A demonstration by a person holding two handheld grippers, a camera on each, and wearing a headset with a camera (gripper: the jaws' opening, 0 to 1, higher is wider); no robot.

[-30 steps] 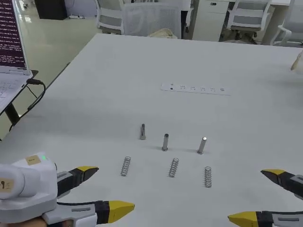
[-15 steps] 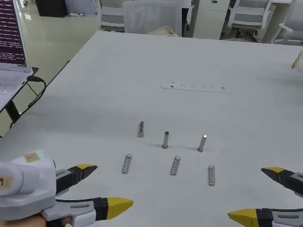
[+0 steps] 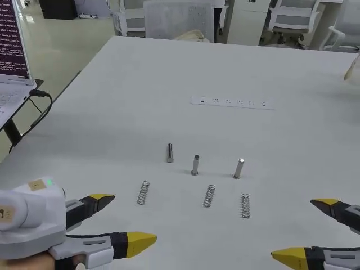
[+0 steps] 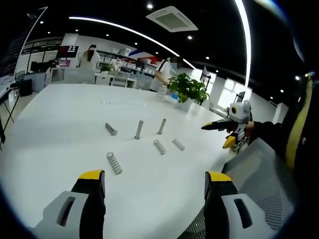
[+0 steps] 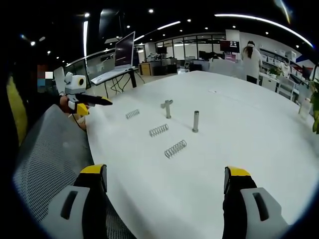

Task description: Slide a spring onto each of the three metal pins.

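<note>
Where the counter [image 3: 140, 90] runs nearest the person: left tongs [image 3: 134, 218] and right tongs [image 3: 293, 229], one at either side, each with its yellow-tipped jaws spread apart and holding nothing. Beyond them, a row of three springs lying flat on the white surface, none on a pin: left spring [image 3: 143, 192], middle spring [image 3: 209, 196], right spring [image 3: 245, 205]. Just behind, a row of three bare metal pins: left pin [image 3: 170, 153], middle pin [image 3: 195, 165], right pin [image 3: 238, 168], the latter two upright. Farther back, a white power strip [image 3: 232, 103]. At far left, a laptop [image 3: 11, 50]. Past the counter, office chairs [image 3: 289, 19].
</note>
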